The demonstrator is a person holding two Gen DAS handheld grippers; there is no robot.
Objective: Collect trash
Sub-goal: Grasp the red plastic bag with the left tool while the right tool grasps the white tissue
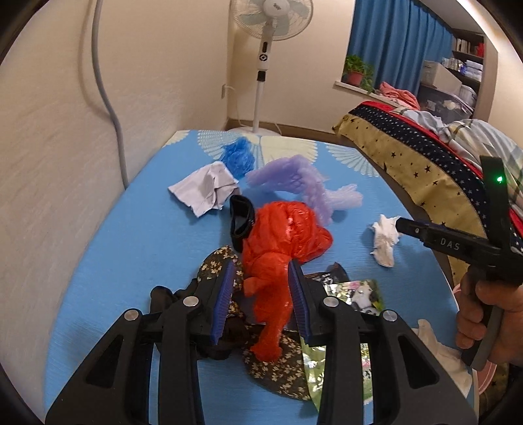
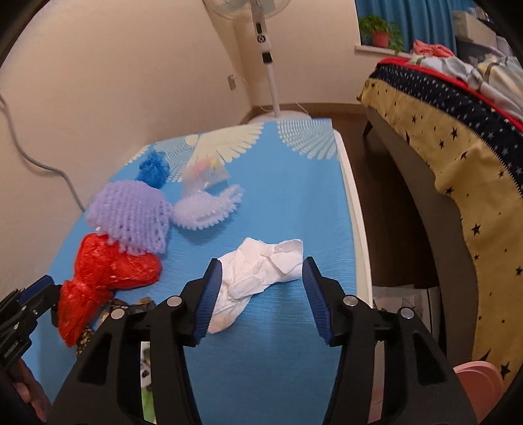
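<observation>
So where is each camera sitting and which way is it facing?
Left wrist: rides the left hand-held gripper, looking forward and down over the blue table at the red plastic bag between its fingers; the right hand shows too.
Right wrist: rides the right hand-held gripper, looking down at the white tissue between open fingers.
Shared: bag, tissue, purple foam net, fan.
</observation>
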